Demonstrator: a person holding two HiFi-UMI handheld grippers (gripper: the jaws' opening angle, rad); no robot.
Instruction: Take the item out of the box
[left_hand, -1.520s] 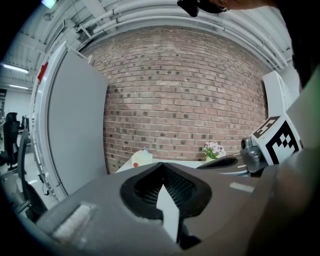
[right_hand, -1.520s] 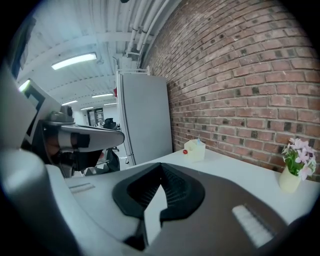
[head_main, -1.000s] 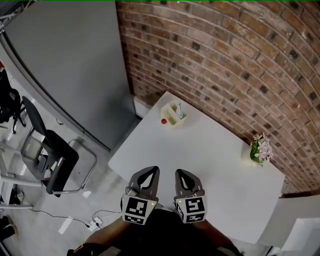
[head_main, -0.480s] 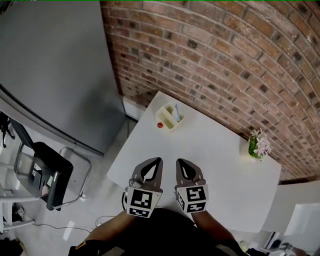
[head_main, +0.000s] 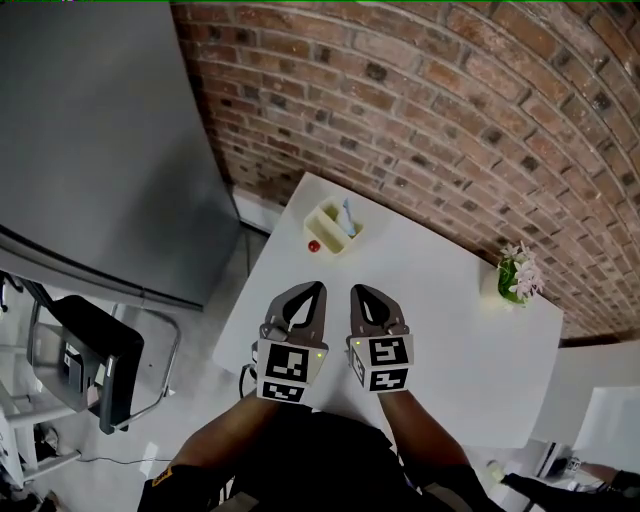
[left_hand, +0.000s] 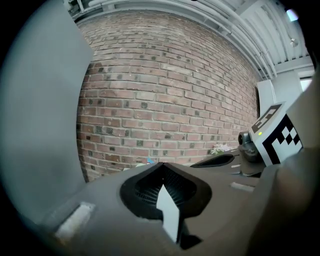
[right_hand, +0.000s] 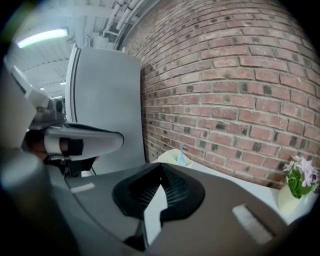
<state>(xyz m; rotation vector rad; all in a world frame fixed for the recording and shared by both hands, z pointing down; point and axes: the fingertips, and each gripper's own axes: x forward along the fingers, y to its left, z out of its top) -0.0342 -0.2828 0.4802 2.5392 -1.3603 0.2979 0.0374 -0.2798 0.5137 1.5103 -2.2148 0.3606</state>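
Head view showed the left claw (head_main: 316, 290) and right claw (head_main: 357, 293) closed and empty, well short of the box (head_main: 333, 224). The step called for reaching across the counter (head_main: 450, 335) and opening one claw.

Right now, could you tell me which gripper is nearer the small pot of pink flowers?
Right. The pot of pink flowers stands far right on the white table; the right gripper is left of it, the left gripper farther left.
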